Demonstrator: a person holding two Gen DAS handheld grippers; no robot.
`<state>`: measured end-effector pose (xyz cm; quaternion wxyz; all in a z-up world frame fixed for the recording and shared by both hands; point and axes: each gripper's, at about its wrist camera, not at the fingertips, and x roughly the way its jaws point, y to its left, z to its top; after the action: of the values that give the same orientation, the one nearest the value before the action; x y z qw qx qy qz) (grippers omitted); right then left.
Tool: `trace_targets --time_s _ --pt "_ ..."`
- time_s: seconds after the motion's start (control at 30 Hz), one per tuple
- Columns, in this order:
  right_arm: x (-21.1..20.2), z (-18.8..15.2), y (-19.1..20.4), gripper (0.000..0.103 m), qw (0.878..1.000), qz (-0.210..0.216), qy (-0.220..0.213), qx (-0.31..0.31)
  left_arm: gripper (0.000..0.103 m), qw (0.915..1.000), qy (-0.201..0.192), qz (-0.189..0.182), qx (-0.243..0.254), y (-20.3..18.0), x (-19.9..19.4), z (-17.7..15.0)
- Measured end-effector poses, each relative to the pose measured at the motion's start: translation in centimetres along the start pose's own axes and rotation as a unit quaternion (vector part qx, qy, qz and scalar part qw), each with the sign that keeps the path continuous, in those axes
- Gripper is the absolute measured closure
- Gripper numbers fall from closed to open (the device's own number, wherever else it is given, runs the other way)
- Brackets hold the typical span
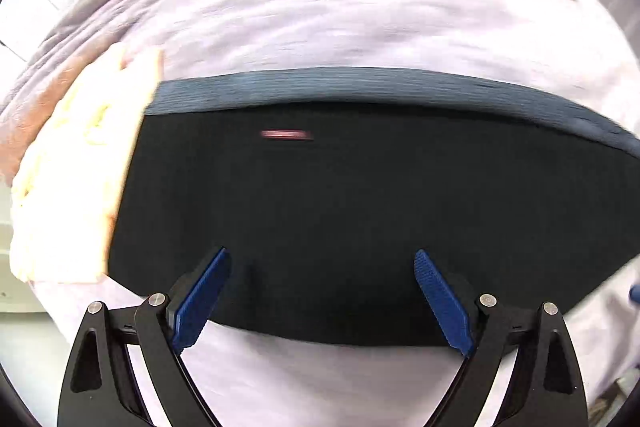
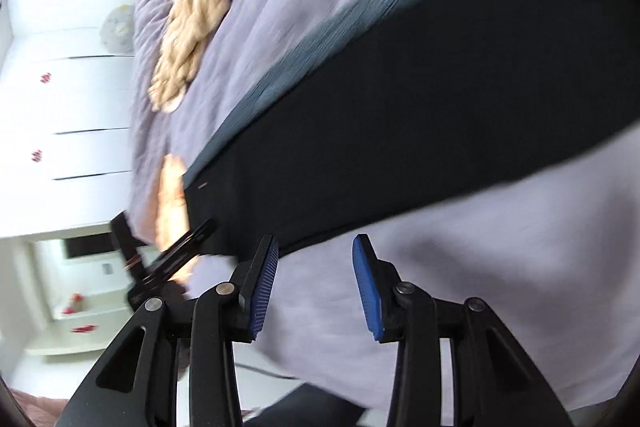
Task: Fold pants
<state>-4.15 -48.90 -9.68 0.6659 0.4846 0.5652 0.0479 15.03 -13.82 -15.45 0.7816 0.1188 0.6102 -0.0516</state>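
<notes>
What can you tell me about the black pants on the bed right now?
The black pants look already folded into a flat, wide rectangle on the lavender bedspread. Their fabric looks matte and smooth; a ribbed, greyer band runs along the far edge, and a small reddish tag shows near it. A cream garment meets their left end. The open left tongs hover over the near edge, gripping nothing. Both views are motion-blurred.
</notes>
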Motion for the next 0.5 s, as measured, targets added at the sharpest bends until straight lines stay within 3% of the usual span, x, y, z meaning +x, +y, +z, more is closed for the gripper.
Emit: trace_targets --time_s 0.1,0.13,0.17,0.23,0.37,0.5 --pt "6.6 -2.3 2.1 0.06 0.999 0.021 0.027 0.022 0.009 0.9991 0.032 0.027 -0.008 4.4 3.8 0.0" --pt "8.6 -2.9 2.4 0.06 0.999 0.024 0.032 0.036 0.009 0.9985 0.048 0.015 -0.02 6.0 5.1 -0.3" --pt "10.0 -3.4 2.6 0.06 0.998 0.024 0.035 0.05 0.008 0.9978 0.054 -0.019 -0.034 7.2 5.9 -0.5" --pt "11.4 -4.0 2.8 0.06 0.997 0.021 0.031 0.065 0.008 0.9974 0.05 -0.04 -0.034 7.9 6.3 -0.6" --pt "12.0 -3.9 3.1 0.059 0.997 0.012 0.023 0.073 0.007 0.9992 0.034 -0.015 -0.014 6.9 5.9 -1.1" --pt "13.0 -2.8 1.9 0.06 0.992 0.016 0.043 0.117 0.006 0.9991 0.032 -0.023 -0.017 6.8 6.1 -1.2"
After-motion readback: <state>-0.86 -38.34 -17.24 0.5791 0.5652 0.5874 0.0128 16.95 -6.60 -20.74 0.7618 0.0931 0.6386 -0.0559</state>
